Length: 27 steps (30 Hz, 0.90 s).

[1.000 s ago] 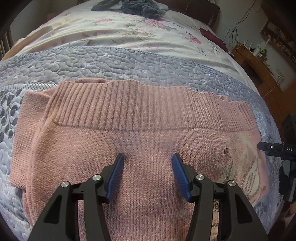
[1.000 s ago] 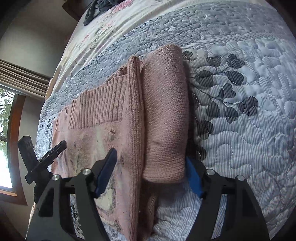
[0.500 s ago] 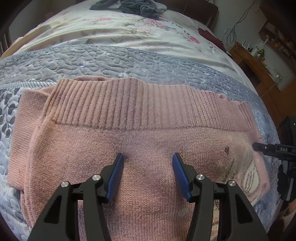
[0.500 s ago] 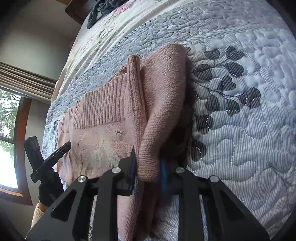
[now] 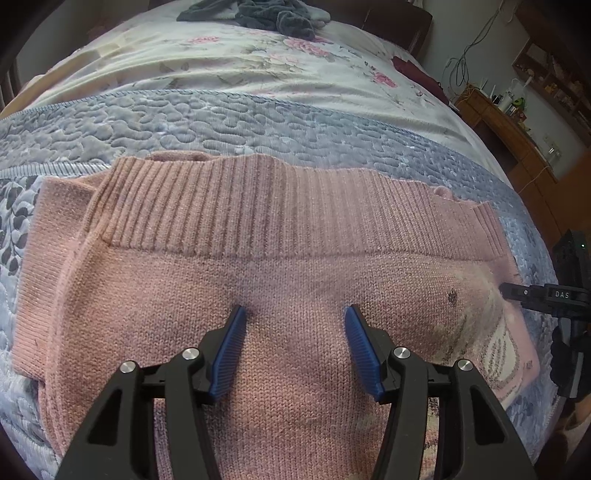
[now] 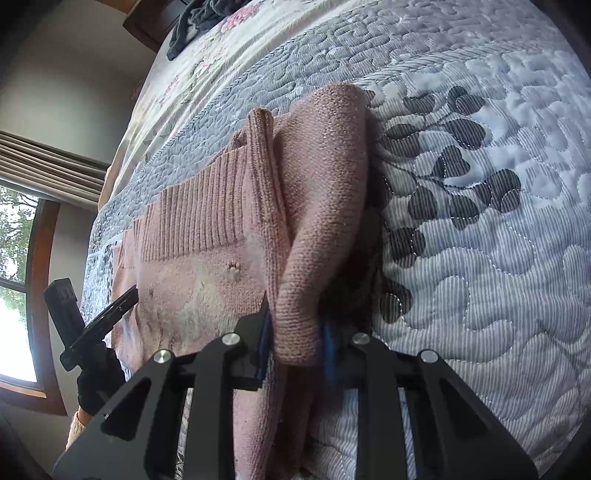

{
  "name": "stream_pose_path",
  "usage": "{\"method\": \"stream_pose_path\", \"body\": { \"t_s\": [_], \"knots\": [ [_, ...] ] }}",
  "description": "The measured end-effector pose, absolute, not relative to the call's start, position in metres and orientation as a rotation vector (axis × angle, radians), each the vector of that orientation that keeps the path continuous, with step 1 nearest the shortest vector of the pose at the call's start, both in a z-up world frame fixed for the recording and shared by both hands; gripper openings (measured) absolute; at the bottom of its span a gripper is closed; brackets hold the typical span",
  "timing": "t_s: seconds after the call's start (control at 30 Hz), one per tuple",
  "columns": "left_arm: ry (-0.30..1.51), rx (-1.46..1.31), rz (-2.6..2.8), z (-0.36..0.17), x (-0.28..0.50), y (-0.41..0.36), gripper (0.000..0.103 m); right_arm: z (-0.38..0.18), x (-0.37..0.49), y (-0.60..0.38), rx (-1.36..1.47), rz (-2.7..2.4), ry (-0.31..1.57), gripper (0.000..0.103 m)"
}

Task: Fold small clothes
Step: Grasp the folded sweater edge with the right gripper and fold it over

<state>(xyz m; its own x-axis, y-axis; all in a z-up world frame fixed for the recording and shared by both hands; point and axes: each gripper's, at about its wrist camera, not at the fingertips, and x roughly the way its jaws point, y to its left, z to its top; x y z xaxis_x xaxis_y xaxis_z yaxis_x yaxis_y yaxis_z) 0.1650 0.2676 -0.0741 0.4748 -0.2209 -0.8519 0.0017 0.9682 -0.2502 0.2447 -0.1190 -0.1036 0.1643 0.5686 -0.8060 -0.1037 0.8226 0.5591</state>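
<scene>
A pink knitted sweater (image 5: pixel 280 266) lies flat on the bed, its ribbed hem (image 5: pixel 258 206) on the far side. A pale printed patch (image 5: pixel 506 347) shows at its right edge. My left gripper (image 5: pixel 294 314) hovers open just above the middle of the body, with nothing between its blue fingers. In the right wrist view, the sweater's sleeve (image 6: pixel 321 206) lies folded along the body's edge (image 6: pixel 192 273). My right gripper (image 6: pixel 295 325) is shut on the near cuff end of that sleeve, which is raised a little off the quilt.
A grey-blue quilt (image 6: pixel 480 258) covers the near bed, with a floral sheet (image 5: pixel 258 62) beyond. Dark clothes (image 5: pixel 266 14) are piled at the far end. The other black gripper (image 5: pixel 546 295) (image 6: pixel 99 321), in a gloved hand, sits by the printed patch. A wooden cabinet (image 5: pixel 517 133) stands to the right.
My right gripper went from open around the sleeve's cuff to shut on it, and the sleeve has lifted slightly. My left gripper stayed open and edged a little nearer the sweater.
</scene>
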Motion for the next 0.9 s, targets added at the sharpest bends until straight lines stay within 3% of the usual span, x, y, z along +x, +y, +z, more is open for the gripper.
{"method": "stream_pose_path", "body": {
  "t_s": [0.47, 0.77, 0.83, 0.9],
  "knots": [
    [1.022, -0.3, -0.189, -0.034, 0.132, 0.303, 0.057, 0.01, 0.243, 0.03, 0.2, 0.703, 1.237, 0.018],
    [1.018, -0.372, -0.162, -0.039, 0.119, 0.342, 0.057, -0.015, 0.231, 0.131, -0.011, 0.745, 1.307, 0.017],
    [1.018, -0.384, -0.166, -0.039, 0.119, 0.345, 0.057, -0.028, 0.231, 0.132, 0.011, 0.744, 1.333, 0.025],
    [1.017, -0.397, -0.17, -0.039, 0.12, 0.345, 0.057, -0.041, 0.232, 0.132, 0.048, 0.752, 1.367, 0.027]
  ]
}}
